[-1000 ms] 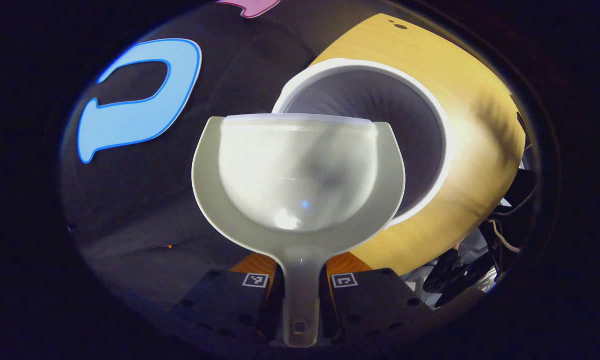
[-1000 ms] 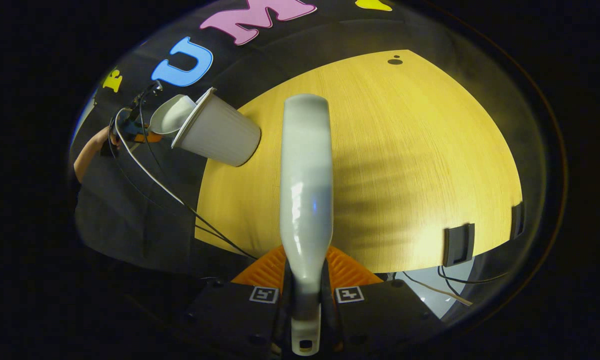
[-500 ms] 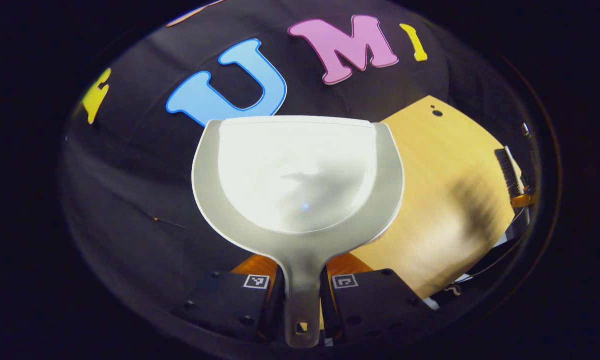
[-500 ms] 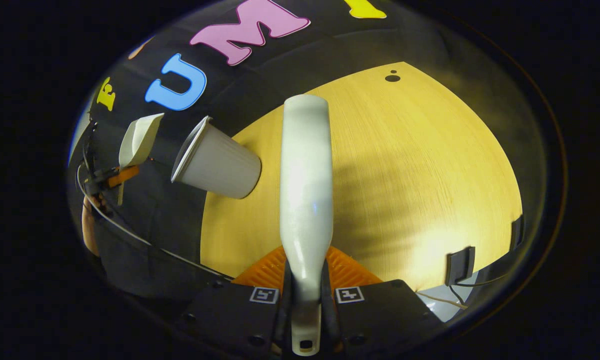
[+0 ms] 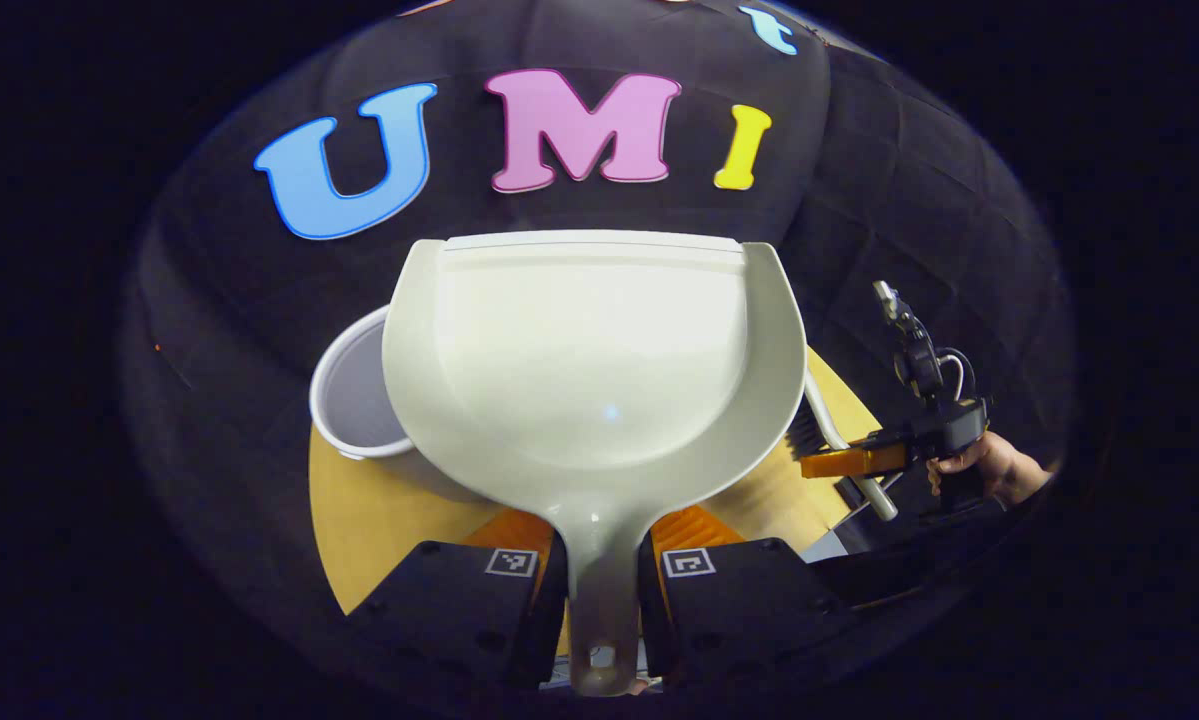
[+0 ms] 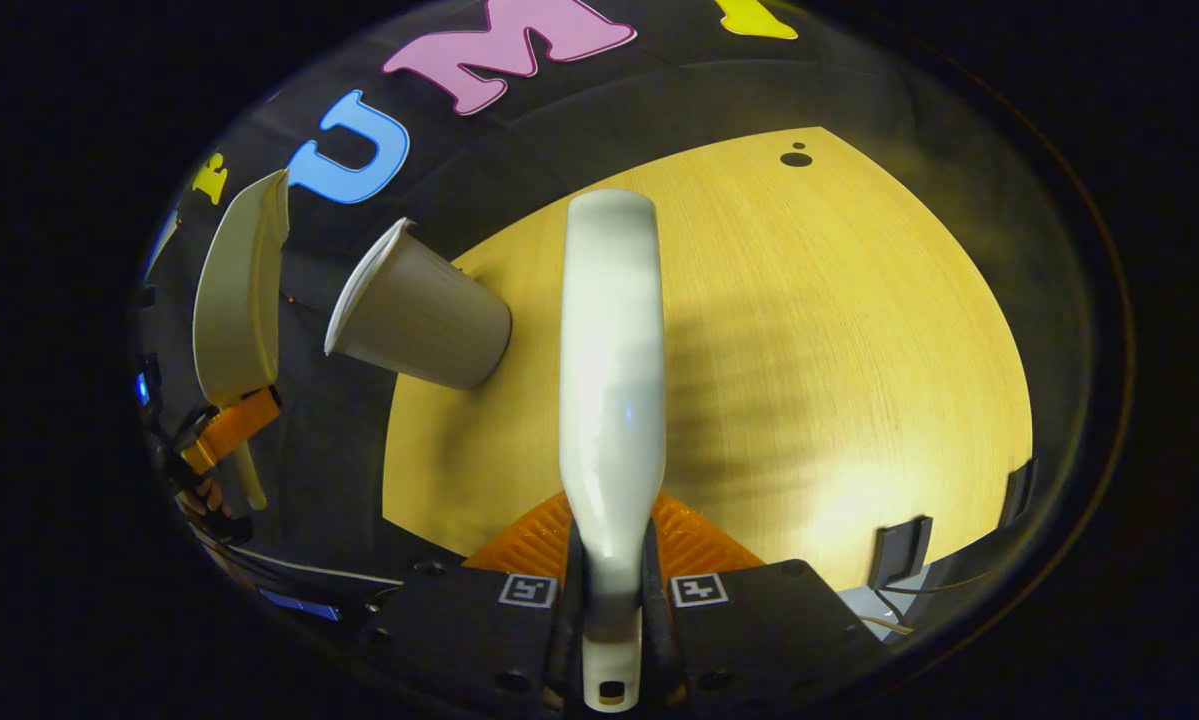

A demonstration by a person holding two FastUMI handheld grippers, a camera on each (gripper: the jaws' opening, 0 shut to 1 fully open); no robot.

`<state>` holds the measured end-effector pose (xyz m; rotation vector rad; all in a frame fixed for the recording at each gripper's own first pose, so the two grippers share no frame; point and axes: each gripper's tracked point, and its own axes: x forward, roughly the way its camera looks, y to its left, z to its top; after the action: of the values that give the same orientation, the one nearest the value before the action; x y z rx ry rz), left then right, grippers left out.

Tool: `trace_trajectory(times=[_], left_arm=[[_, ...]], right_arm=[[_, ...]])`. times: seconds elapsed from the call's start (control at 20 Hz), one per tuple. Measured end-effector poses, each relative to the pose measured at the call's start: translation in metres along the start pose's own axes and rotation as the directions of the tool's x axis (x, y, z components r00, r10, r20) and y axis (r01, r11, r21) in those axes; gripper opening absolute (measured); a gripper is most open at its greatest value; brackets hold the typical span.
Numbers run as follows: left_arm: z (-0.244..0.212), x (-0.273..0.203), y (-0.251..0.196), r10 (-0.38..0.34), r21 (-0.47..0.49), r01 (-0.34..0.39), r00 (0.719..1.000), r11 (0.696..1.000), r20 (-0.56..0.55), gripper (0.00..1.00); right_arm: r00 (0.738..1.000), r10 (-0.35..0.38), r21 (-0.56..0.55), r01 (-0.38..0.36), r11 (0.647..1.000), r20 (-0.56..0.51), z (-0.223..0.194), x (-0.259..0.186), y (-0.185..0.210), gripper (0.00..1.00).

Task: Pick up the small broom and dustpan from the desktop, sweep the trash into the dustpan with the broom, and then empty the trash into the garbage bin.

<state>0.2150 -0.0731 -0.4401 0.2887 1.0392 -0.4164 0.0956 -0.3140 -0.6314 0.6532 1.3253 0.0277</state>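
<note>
Wooden table (image 6: 839,330) with a dark hole (image 6: 795,158) (far corner), black clips (image 6: 897,550) along its edge

place: recording booth | evidence: black cloth wall (image 5: 909,250), bare wooden desktop (image 6: 839,330), cables

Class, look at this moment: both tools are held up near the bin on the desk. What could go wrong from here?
1. The left tongs grip the dustpan only by its thin handle; a quick turn might twist it loose.
2. The dustpan hangs close to the garbage bin, which stands near the desk edge; a bump could tip it off.
3. The broom in the right tongs juts over the desk and could strike it.
</note>
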Motion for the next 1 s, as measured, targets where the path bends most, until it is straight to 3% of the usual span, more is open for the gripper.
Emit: trace_trajectory(times=[0.15,0.25,0.35,0.45,0.55,0.8,1.0], left_arm=[[-0.004,-0.011,-0.008,-0.072,-0.009,0.072,0.995,0.997,-0.076,0.29],[-0.002,-0.015,-0.009,-0.096,-0.069,0.089,0.989,0.994,-0.108,0.29],[-0.005,-0.011,-0.006,-0.046,-0.111,0.031,0.99,0.993,-0.135,0.29],[-0.015,0.0,0.0,0.056,-0.092,-0.073,0.982,0.993,-0.178,0.29],[-0.034,0.009,-0.003,0.145,-0.076,-0.17,0.954,0.982,-0.262,0.28],[-0.039,0.004,-0.054,0.032,-0.304,-0.135,0.946,0.943,-0.323,0.29],[-0.033,0.001,-0.061,0.085,-0.277,-0.197,0.926,0.94,-0.369,0.29]], right_arm=[[0.998,-0.065,-0.002,0.065,0.998,-0.006,-0.009,0.011,-0.031,0.27],[0.994,-0.113,-0.018,0.113,0.993,-0.003,-0.014,0.026,-0.052,0.27],[0.992,-0.12,-0.013,0.12,0.993,-0.036,-0.025,0.046,-0.06,0.27],[0.991,-0.118,-0.012,0.117,0.993,-0.064,-0.031,0.07,-0.061,0.27],[0.983,-0.157,-0.067,0.151,0.986,-0.092,-0.033,0.097,-0.07,0.27],[0.968,-0.18,-0.089,0.166,0.982,-0.174,-0.03,0.142,-0.076,0.27],[0.945,-0.258,-0.157,0.228,0.961,-0.202,-0.024,0.145,-0.08,0.28]])
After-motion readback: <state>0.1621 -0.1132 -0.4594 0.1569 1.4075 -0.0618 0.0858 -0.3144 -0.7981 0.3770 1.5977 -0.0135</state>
